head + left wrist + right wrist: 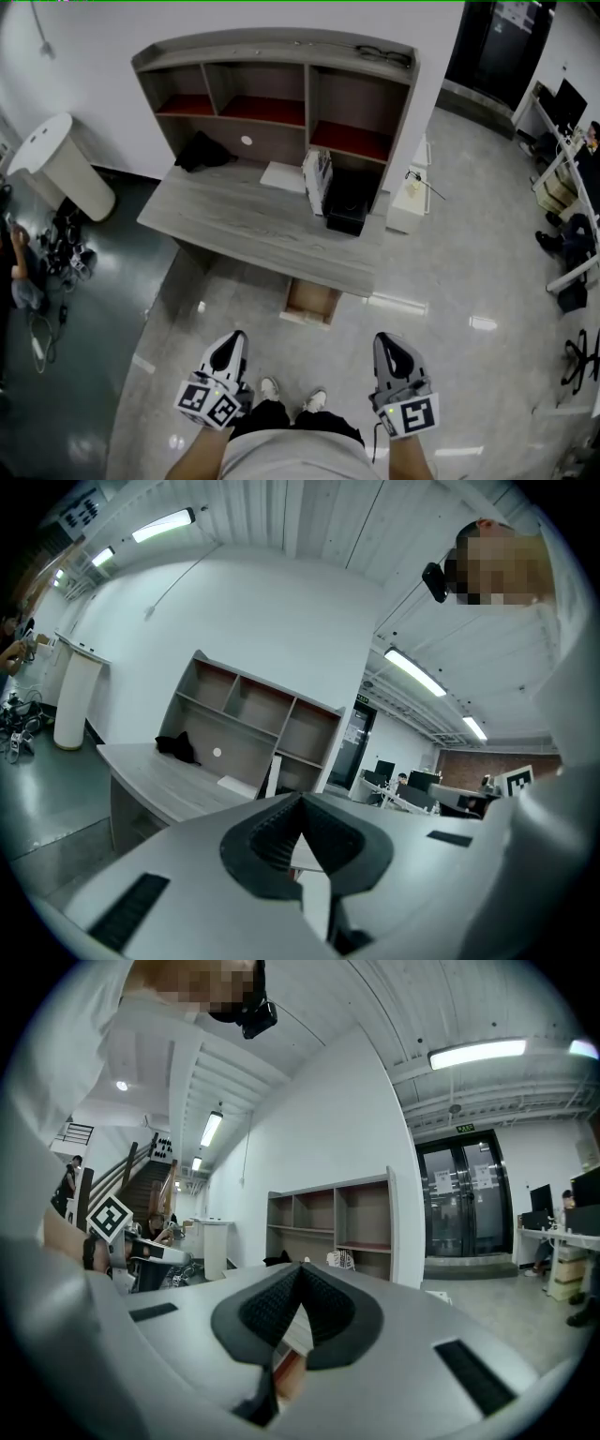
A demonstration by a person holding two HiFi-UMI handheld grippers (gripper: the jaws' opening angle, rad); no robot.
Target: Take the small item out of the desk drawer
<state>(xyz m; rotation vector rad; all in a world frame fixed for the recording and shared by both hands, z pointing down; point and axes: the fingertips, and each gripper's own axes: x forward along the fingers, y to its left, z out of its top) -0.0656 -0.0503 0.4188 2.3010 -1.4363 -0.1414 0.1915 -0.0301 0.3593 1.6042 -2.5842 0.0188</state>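
— Where's the drawer (312, 302)?
— Under the near edge of the desk (234, 225), toward its right end.
— And on top?
— A shelf unit (281, 94) along the back, a box (349, 202) at the right (a cloth (202, 150) lies back left). A cabinet (410, 197) stands just beside the desk, right.

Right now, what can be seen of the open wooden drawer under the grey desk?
The light wooden drawer stands pulled out from under the front edge of the grey wood-grain desk, toward its right end in the head view. It is a shallow, level box with pale walls and a reddish-brown inside. Only the desk appears to touch it. Any item inside is too small to make out.
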